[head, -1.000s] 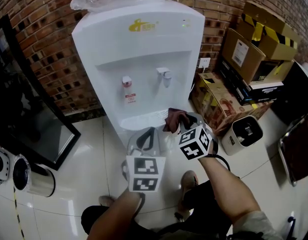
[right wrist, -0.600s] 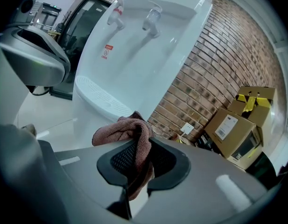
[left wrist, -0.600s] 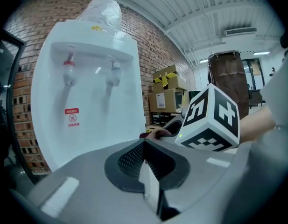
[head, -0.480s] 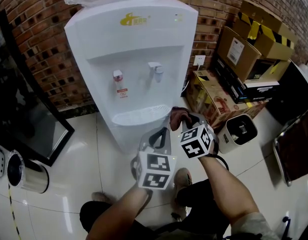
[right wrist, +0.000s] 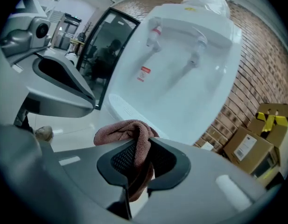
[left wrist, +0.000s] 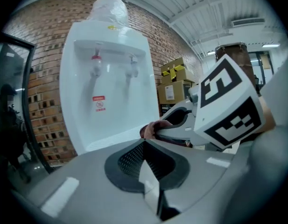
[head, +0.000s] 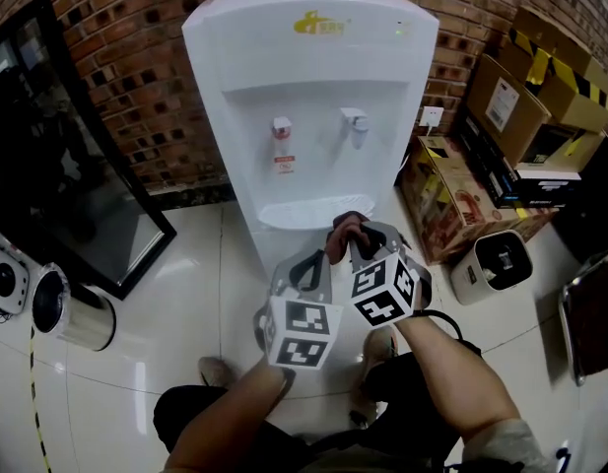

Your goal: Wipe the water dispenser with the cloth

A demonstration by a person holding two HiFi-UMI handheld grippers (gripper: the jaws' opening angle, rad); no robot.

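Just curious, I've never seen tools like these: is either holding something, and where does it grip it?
The right gripper pinches the reddish cloth at a bunched fold, the rest bulging out ahead. The left gripper holds nothing.

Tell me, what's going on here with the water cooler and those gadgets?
A person stands facing a white water dispenser, with a hand-held gripper in each hand. The right hand-held gripper is clamped on a reddish-brown cloth, held just in front of the drip tray and, as far as I can see, not yet touching the machine. The left hand-held gripper is shut and empty, beside it.
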